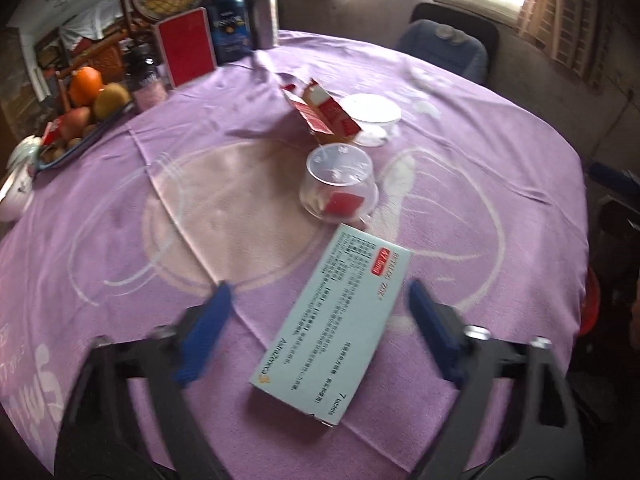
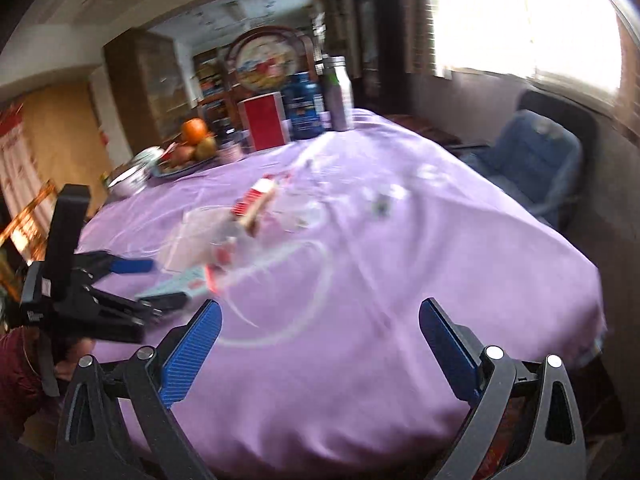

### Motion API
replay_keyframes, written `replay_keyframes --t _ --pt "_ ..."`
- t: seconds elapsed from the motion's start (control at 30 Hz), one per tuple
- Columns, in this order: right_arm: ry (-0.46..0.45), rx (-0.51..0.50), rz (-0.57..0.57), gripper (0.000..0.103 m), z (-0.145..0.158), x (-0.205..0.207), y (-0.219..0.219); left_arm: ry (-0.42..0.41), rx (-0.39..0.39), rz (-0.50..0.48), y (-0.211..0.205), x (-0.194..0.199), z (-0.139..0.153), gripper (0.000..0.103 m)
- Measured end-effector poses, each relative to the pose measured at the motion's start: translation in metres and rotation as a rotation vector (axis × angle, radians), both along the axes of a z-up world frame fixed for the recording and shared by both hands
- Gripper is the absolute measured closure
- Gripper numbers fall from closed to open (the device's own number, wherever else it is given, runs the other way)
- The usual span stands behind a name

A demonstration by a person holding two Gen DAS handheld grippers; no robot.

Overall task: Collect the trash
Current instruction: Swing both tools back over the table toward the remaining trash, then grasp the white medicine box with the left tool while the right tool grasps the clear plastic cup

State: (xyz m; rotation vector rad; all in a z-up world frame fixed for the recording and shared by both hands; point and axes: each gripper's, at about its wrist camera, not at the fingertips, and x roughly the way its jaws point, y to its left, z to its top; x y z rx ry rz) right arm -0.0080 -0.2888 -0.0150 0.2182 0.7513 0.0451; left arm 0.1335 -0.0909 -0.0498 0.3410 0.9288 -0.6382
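1. Pale blue-grey flat cardboard medicine box [image 1: 332, 328] lies on the purple tablecloth [image 1: 120, 208], between the left gripper's [image 1: 320, 304] part-open jaws, untouched.
2. Probably light, crushable; grip across its long edges.
3. Right gripper [image 2: 320, 328]: wide, empty.

A pale blue-grey medicine box [image 1: 332, 326] lies flat on the purple cloth, printed face up, set diagonally. Just beyond it a clear plastic cup [image 1: 338, 182] rests on its side with a red-and-white scrap inside. Farther back a torn red-and-white carton [image 1: 320, 110] lies opened, touching a shallow clear plastic tub [image 1: 376, 118] standing upright.
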Motion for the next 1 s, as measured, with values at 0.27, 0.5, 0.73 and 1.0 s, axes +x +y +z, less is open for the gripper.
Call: replay_keyframes --t 0.27,0.5,0.73,1.0 --pt "0.055 -0.089 0.104 0.006 -0.006 0.056 0.058 -0.034 -0.058 0.190 0.067 0.031 0.011 0.053" --pt "0.093 -0.141 0.178 0.006 -0.015 0.102 0.103 0.011 -0.080 0.416 0.112 0.061 0.010 0.053" --pt "0.177 -0.153 0.193 0.013 -0.034 0.142 0.120 0.057 -0.034 0.461 0.113 0.067 -0.004 0.035" --pt "0.217 -0.108 0.168 0.015 -0.041 0.150 0.114 0.067 0.003 0.448 0.107 0.064 -0.010 0.018"
